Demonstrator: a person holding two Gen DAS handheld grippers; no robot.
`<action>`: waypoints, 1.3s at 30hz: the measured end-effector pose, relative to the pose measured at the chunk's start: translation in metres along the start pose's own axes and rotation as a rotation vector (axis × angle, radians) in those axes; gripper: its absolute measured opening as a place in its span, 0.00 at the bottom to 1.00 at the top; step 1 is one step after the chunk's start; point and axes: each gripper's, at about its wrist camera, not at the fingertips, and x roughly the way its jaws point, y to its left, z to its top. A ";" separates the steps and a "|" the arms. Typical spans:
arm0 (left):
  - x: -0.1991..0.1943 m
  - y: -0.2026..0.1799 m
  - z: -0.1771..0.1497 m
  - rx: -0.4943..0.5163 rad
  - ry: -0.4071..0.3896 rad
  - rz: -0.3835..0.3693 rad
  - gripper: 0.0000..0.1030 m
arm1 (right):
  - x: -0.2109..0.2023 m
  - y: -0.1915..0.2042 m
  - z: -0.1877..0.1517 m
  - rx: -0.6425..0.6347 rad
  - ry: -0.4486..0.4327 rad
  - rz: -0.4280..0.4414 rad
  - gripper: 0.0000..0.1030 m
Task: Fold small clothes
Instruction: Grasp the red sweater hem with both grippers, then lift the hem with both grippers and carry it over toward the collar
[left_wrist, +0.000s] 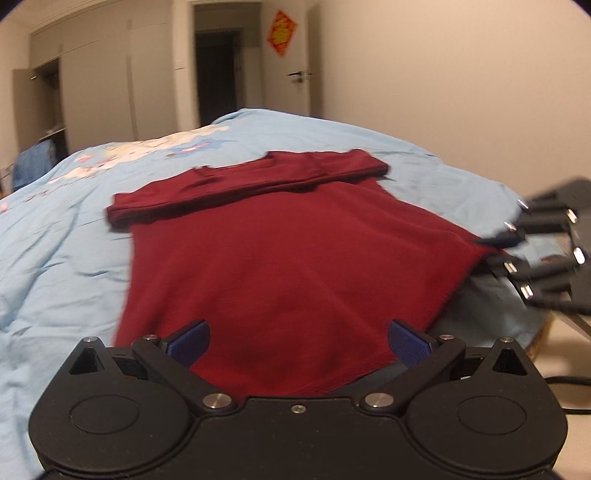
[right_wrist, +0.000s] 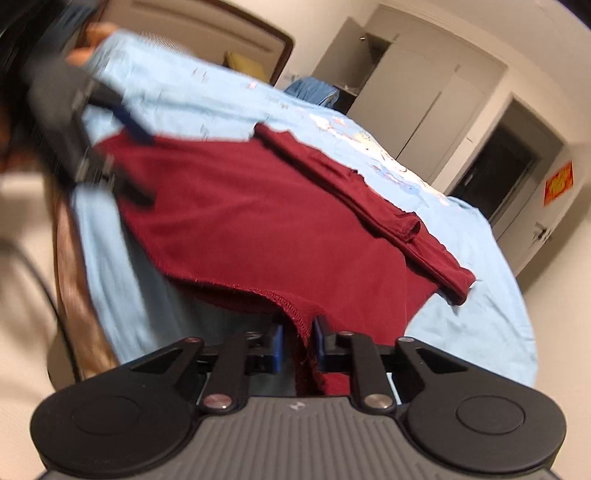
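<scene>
- Dark red knit fills my left wrist view: a small maroon shirt (left_wrist: 295, 258) lies spread on the light blue bedspread (left_wrist: 55, 258), its sleeves folded across the far end in a band.
- My left gripper (left_wrist: 299, 341) hangs over the shirt's near hem with its 2 blue pads (left_wrist: 190, 343) wide apart; cloth lies between them, but neither pad presses it.
- At the right edge of this view, blurred, my right gripper (left_wrist: 496, 251) meets the shirt's near right corner.
- A door with a red paper sign (left_wrist: 281, 32) and pale wardrobes (left_wrist: 96, 85) stand beyond the bed.
- In my right wrist view, the right gripper's 2 blue pads are pinched on the shirt's stitched hem (right_wrist: 291, 314), which runs down between them.
- From there the shirt stretches away over the bedspread, the hem lifted off the bed.
- My left gripper shows blurred at upper left, at the shirt's far corner; from this side I cannot tell its grip.
</scene>
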 end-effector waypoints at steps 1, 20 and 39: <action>0.004 -0.004 0.001 0.007 0.000 -0.013 0.99 | 0.001 -0.006 0.003 0.031 -0.012 0.011 0.15; 0.016 0.006 -0.015 0.153 0.049 0.280 0.35 | 0.004 -0.081 0.027 0.369 -0.156 0.051 0.11; -0.080 0.025 0.013 0.144 -0.301 0.349 0.03 | -0.065 -0.052 0.025 0.279 -0.318 -0.209 0.08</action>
